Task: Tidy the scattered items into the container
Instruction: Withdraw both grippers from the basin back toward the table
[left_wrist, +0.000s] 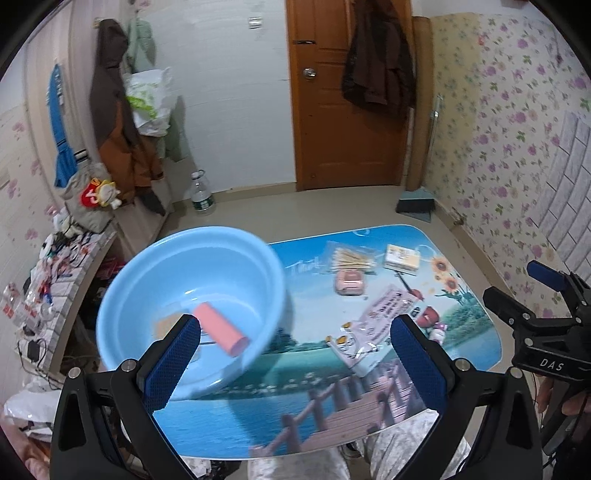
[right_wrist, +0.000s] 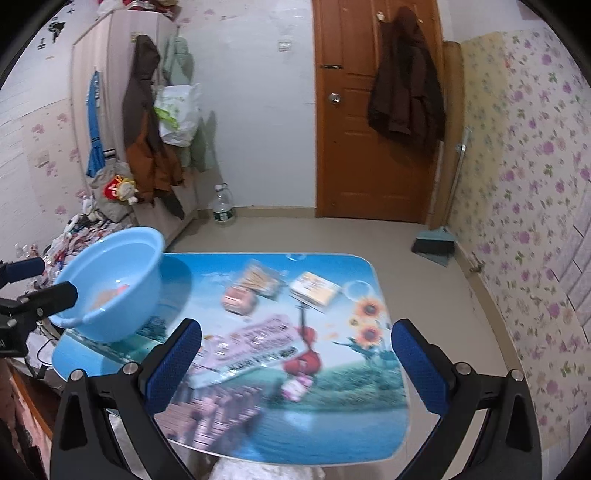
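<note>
Both grippers, left gripper (left_wrist: 295, 354) and right gripper (right_wrist: 295, 354), hang with jaws wide and empty, while the blue basin (left_wrist: 236, 243), centre-left with a pink tube (left_wrist: 221, 328) inside, overhangs the table (left_wrist: 236, 417) edge and could tip if nudged.

Brown coat (right_wrist: 406, 92) on wooden door (right_wrist: 354, 155)

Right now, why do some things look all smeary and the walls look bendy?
In the left wrist view the blue bowl is smeared by motion blur; in the right wrist view the packets on the table are blurred too. Both fisheye views curve the door and walls, with dark corners.
</note>
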